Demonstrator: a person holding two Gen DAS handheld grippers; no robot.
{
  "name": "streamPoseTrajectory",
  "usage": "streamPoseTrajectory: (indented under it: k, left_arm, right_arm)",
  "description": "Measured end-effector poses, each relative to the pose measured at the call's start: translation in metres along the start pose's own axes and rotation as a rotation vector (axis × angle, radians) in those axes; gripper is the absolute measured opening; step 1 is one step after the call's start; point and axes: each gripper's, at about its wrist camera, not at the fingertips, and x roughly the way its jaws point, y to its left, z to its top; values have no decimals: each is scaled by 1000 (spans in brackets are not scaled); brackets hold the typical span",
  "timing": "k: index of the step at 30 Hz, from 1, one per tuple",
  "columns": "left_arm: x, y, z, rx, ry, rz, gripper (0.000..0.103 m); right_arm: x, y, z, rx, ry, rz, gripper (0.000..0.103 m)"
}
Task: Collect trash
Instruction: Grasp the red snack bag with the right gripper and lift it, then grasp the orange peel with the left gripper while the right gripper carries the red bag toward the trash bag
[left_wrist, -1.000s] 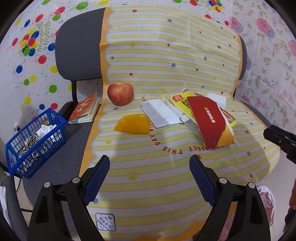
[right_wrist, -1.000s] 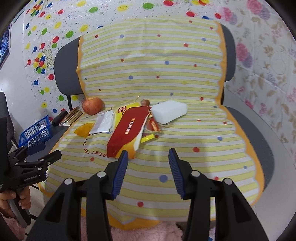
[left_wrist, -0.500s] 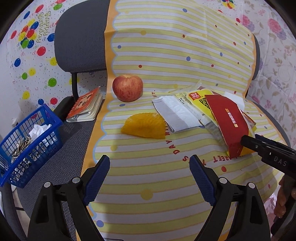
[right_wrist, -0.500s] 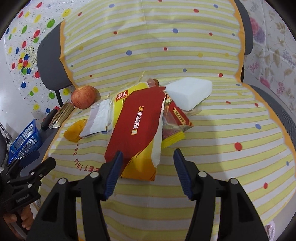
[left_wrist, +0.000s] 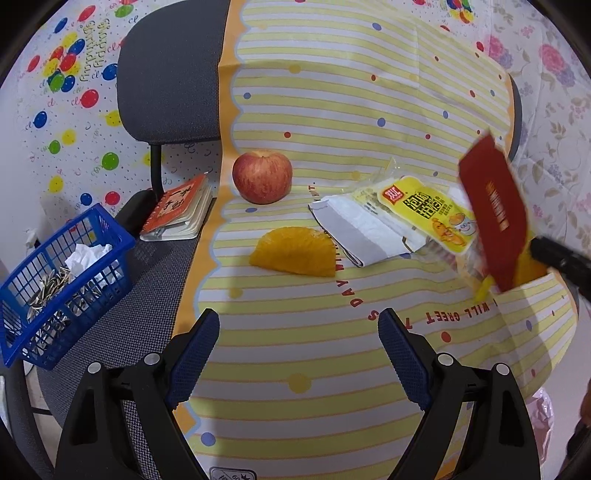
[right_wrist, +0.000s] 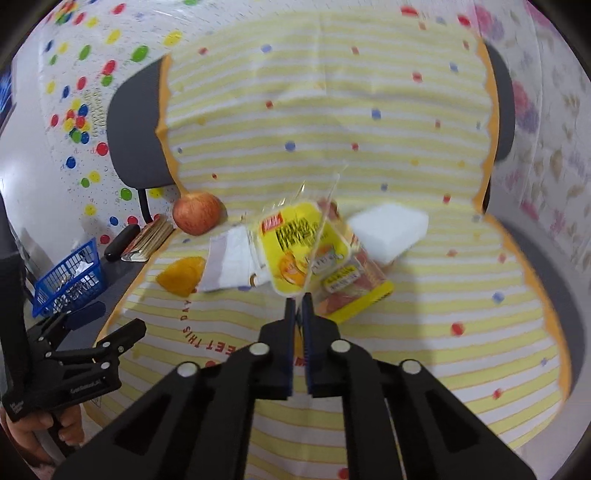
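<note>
Viewing chair (left_wrist: 166, 74) draped in cloth (left_wrist: 332, 110), apple (left_wrist: 262, 181) sitting on the seat. Noting basket (left_wrist: 110, 240) left of apple, off the cloth. Holding left gripper (left_wrist: 295, 354) in front of apple, jaws gaping wide, gripping nothing. Just closing right gripper (right_wrist: 299, 306), pinching red wrapper (left_wrist: 495, 210), holding it raised and tilted, far right of apple. Noting yellow packet (left_wrist: 424, 214) and paper (left_wrist: 369, 229) lying right of apple, peel (left_wrist: 295, 251) just in front.

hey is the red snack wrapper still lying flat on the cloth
No, lifted: the red wrapper stands tilted above the cloth, its lower end pinched in the shut right gripper.
</note>
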Motion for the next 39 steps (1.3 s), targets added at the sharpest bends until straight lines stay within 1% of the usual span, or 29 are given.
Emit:
streamPoseTrajectory:
  k: [1, 4, 9, 11, 13, 15, 17, 19, 21, 23, 27, 29, 31, 32, 34, 35, 37, 39]
  left_arm:
    - [0, 1, 0, 0, 0, 4, 87]
    - [3, 7, 1, -6, 6, 15, 87]
    - [16, 18, 4, -30, 28, 29, 87]
    - [22, 20, 6, -36, 35, 30, 87]
    - [27, 21, 8, -36, 40, 30, 87]
    - [34, 23, 12, -37, 48, 19, 87]
    - [41, 22, 17, -34, 53, 2, 87]
    - [48, 21, 24, -27, 57, -7, 85]
    - [60, 19, 31, -14, 70, -6, 79]
    - [71, 17, 35, -2, 89, -17, 78]
    - [91, 14, 37, 20, 136, -12, 74]
    - [93, 16, 39, 1, 139, -28, 67]
    - [93, 14, 40, 15, 140, -36, 54]
    - [92, 12, 39, 26, 137, -44, 49]
    - [90, 8, 39, 49, 129, -62, 25]
    - [89, 6, 39, 63, 125, -65, 21]
    - [84, 1, 39, 88, 112, -76, 5]
    - [73, 0, 38, 94, 93, -96, 2]
  right_arm:
    - [-7, 0, 4, -30, -14, -19, 3]
    - [-13, -5, 6, -56, -2, -31, 3]
    - [7, -12, -6, -62, 72, -13, 3]
    - [14, -13, -9, -49, 82, -7, 3]
    - [17, -14, -9, -38, 78, -1, 3]
    - [18, -14, -7, -35, 69, -13, 3]
    - [15, -13, -4, -45, 41, -25, 2]
    - [11, -11, 0, -49, 19, -18, 2]
    - [8, -11, 4, -48, 10, -6, 2]
    - [7, -10, 7, -57, -2, -4, 2]
    - [5, -13, 9, -47, -9, 5, 2]
    - [4, -14, 9, -41, -12, 9, 2]
    - [3, -15, 9, -35, -15, 10, 2]
    - [3, -15, 8, -33, -16, 10, 2]
    - [1, -17, 7, -27, -18, 12, 2]
    - [0, -17, 6, -26, -17, 12, 2]
    - [-2, -18, 4, -24, -18, 12, 2]
    - [-7, -19, 1, -19, -21, 13, 2]
